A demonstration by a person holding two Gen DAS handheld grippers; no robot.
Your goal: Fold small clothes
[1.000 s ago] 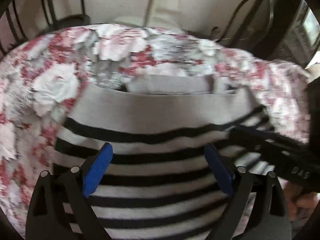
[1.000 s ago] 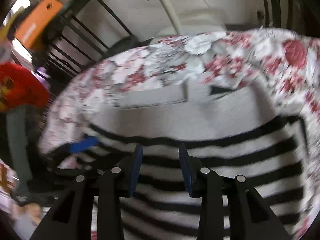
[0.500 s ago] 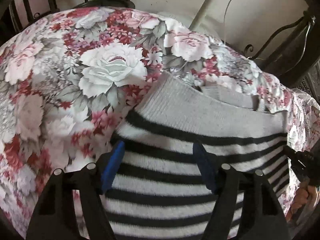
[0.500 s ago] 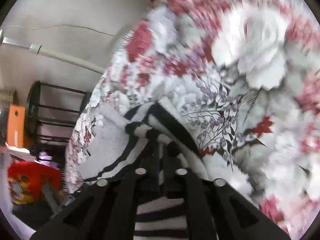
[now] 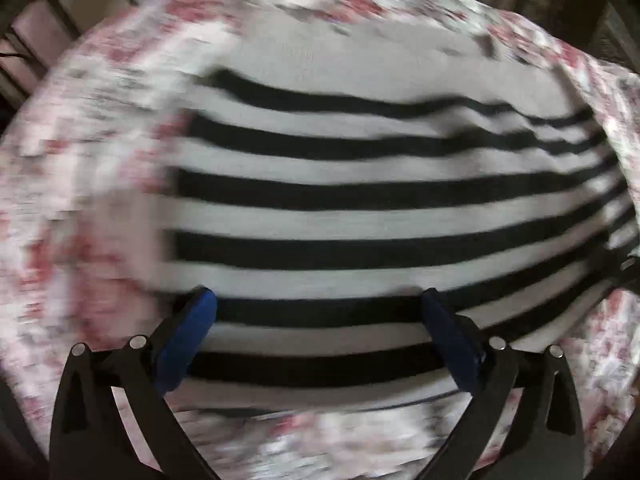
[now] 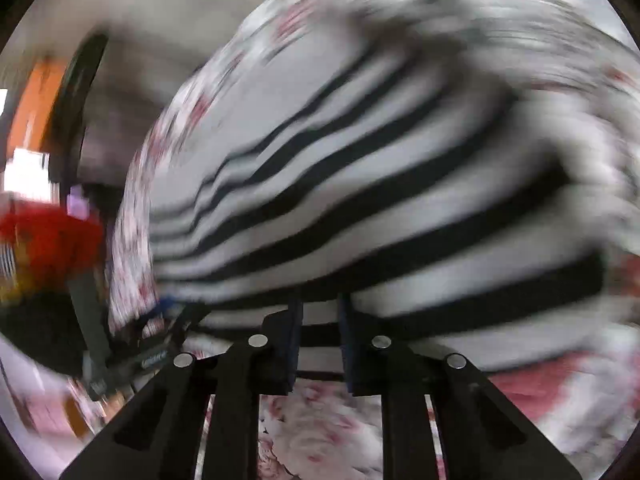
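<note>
A small black-and-white striped knit garment (image 5: 380,208) with a grey top band lies on the floral cloth (image 5: 80,208). My left gripper (image 5: 320,336) is open, its blue pads wide apart over the garment's near edge. In the right wrist view the same garment (image 6: 380,200) fills the frame, blurred. My right gripper (image 6: 319,336) has its jaws a narrow gap apart at the garment's near hem; the blur hides whether cloth is pinched. The left gripper's blue tip (image 6: 168,306) shows at the garment's left edge.
The floral cloth (image 6: 320,440) covers a rounded surface. Dark metal bars (image 5: 24,44) stand behind it. A red and orange mass (image 6: 44,236) and a dark round frame (image 6: 80,92) lie to the left in the right wrist view.
Both grippers have swung back to the garment's near edge. The right gripper, shut on a lifted fold half a second ago, now sits low at the hem with a small gap.
</note>
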